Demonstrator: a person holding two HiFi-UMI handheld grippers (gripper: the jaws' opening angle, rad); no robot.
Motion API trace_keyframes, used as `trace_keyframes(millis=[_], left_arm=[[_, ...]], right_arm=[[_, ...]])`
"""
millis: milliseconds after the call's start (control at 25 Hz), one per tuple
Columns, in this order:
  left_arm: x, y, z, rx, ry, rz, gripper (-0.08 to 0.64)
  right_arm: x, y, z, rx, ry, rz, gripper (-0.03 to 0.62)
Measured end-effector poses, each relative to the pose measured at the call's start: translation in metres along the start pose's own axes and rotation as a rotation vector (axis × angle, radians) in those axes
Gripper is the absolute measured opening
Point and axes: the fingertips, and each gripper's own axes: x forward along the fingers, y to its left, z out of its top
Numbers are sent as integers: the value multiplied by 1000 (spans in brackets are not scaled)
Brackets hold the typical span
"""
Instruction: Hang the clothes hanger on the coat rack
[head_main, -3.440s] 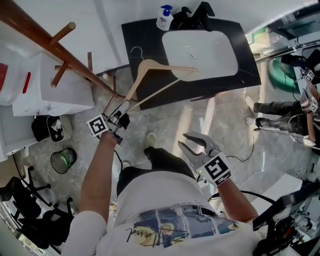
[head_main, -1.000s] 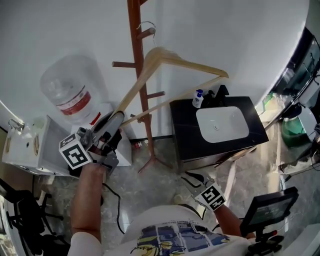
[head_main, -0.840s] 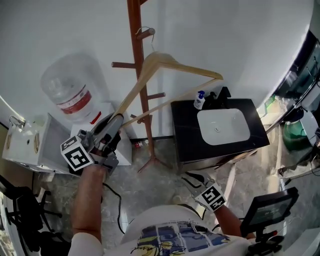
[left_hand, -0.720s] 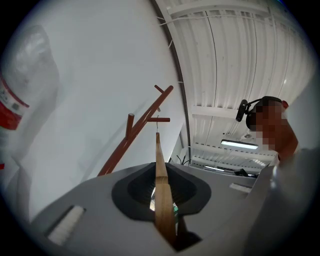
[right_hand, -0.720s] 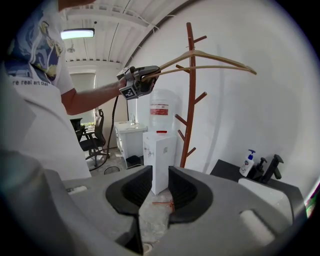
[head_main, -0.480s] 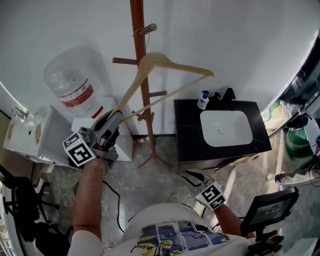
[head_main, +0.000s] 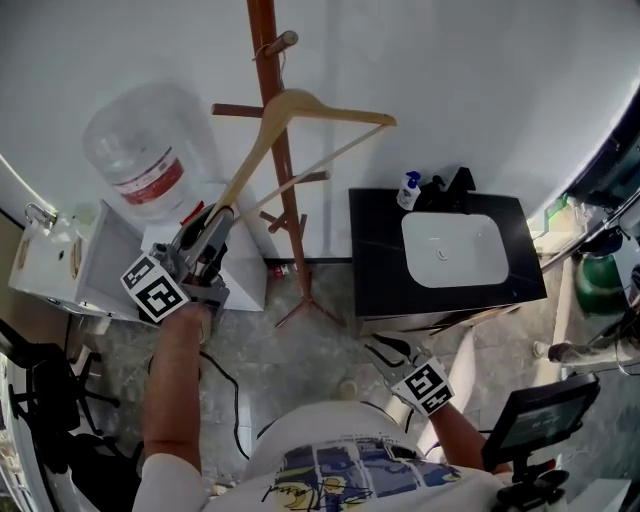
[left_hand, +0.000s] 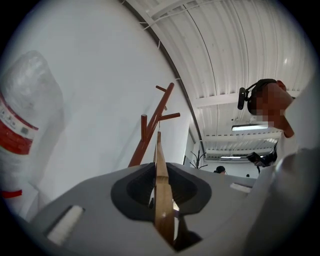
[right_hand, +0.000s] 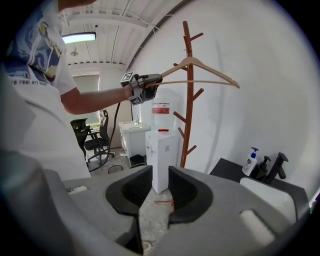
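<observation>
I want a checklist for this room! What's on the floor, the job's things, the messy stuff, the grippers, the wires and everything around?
Surface: grey stone floor; no table in use.
Job's things: wooden hanger held up against the brown coat rack, its hook by the top peg; cannot tell if it rests there.
Clutter: soap bottle beside the sink.
Grippers: left gripper shut on the hanger's end; right gripper low, fingers apart, empty.
Cables: black cable on the floor.
Surroundings: white wall, water bottle on a white dispenser, office chair.
</observation>
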Motion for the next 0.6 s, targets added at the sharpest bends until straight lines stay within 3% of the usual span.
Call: trace_keyframes(millis=[240,600], left_arm=[[0,12,-2,48,7,47,72],[-13,20,0,63,0,84,77]], right_arm=[[-3,0,-5,13,-3,-13,98],[0,14,-2,19,-1,-43,98]])
